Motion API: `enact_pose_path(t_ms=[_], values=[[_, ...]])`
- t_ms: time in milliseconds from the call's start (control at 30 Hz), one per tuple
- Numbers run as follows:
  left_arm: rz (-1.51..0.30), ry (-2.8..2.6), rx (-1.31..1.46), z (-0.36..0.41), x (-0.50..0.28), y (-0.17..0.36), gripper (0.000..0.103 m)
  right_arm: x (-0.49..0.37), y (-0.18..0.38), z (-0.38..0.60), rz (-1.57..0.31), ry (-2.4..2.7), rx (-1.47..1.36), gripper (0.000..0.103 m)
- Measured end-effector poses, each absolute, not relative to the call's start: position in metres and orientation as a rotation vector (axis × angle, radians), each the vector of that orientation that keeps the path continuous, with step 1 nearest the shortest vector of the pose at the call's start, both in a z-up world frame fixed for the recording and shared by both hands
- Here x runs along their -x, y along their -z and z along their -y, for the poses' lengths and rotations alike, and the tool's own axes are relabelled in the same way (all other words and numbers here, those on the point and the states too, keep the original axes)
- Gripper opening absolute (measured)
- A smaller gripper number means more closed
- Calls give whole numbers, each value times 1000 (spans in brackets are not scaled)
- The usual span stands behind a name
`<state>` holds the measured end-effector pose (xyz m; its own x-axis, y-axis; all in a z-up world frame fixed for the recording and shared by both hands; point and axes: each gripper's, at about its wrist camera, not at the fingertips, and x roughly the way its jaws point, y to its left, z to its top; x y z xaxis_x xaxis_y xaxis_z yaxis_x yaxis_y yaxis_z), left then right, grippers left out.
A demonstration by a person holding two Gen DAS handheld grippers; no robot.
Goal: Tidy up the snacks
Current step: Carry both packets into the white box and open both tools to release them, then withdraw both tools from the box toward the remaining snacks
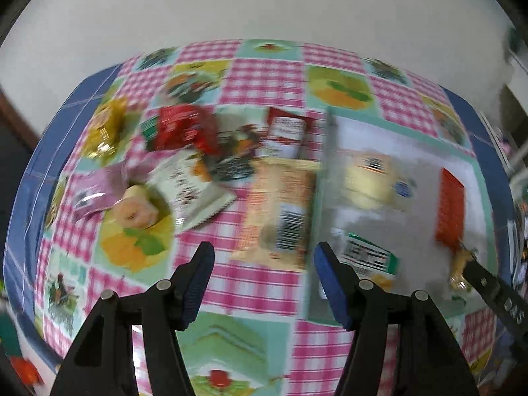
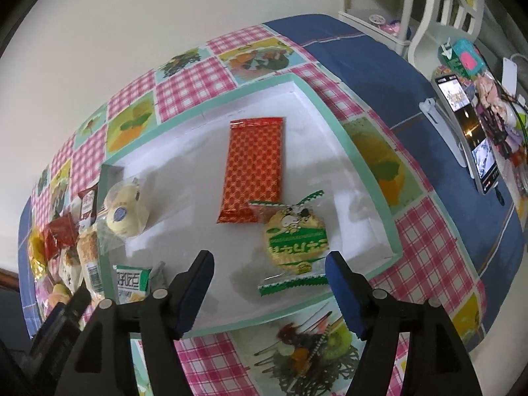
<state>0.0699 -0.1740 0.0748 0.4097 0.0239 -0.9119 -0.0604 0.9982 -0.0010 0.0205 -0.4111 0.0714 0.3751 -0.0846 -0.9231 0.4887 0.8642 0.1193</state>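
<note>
Right tool (image 2: 269, 288) spread, empty, above round cracker pack (image 2: 296, 237) in tray (image 2: 369, 178); left tool (image 1: 264, 283) spread, empty. Risk: careless grab snags neighbouring orange packet (image 2: 254, 168).

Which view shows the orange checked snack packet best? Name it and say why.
The right wrist view. There the orange checked packet lies whole, sharp and near the middle of the white tray. In the left wrist view the same packet sits far right, motion-blurred and foreshortened, its pattern hardly readable.
</note>
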Motion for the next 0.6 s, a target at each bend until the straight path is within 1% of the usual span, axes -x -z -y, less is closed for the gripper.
enact_pose_path(t_ms=[167,433,467,500,567,600], values=[[-1174,-95,83,150,-73,-72,64,-26,-77,388,-1126,339,-342,75],[-1179,-92,93,138,-74,-72,67,-31,-73,365,-1153,312,-292,76],[-1179,-93,98,137,-75,-72,73,-31,-72,364,-1156,312,-291,77],[-1177,-94,104,136,-76,-72,84,-31,-71,364,-1159,312,-291,79],[-1165,-102,108,135,-75,-73,93,-31,-70,363,-1164,316,-294,85],[-1156,-107,99,135,-75,-73,94,-31,-69,364,-1167,318,-296,87]])
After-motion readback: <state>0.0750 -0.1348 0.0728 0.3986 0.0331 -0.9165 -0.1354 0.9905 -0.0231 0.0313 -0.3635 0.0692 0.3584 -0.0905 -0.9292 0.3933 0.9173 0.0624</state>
